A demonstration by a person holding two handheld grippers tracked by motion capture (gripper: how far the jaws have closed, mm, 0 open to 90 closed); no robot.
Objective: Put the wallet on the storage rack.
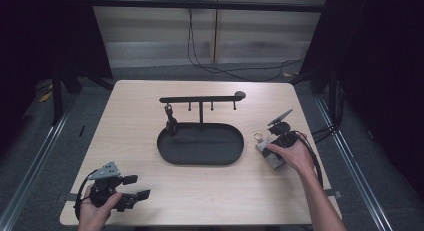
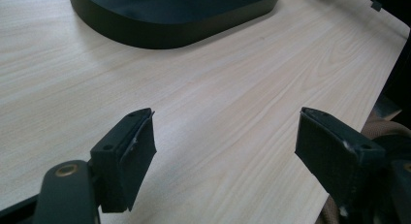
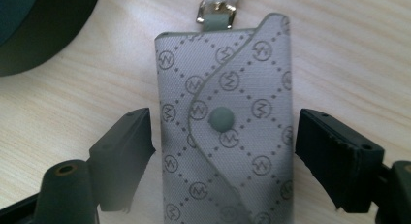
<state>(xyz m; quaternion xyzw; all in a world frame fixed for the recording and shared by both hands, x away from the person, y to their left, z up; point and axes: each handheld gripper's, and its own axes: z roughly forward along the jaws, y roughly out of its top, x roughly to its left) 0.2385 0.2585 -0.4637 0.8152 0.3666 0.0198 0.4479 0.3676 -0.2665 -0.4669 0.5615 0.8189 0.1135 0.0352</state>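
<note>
A grey patterned key pouch (image 3: 225, 132) with a snap button and a metal ring (image 1: 258, 136) at its top lies flat on the wooden table (image 1: 140, 111), right of the black oval tray (image 1: 201, 144). My right gripper (image 3: 223, 156) stands open over it, one jaw on each side of the pouch, neither touching. In the high view the right gripper (image 1: 280, 138) covers most of the pouch (image 1: 270, 158). My left gripper (image 1: 136, 187) rests open near the table's front left corner, and its jaws (image 2: 225, 158) hold nothing.
On the tray stands a black hanger rack (image 1: 201, 99) with several small hooks; a dark item (image 1: 170, 122) hangs from its left hook. The tray's rim (image 2: 169, 32) lies ahead of the left gripper. The table's right edge is close to the right hand.
</note>
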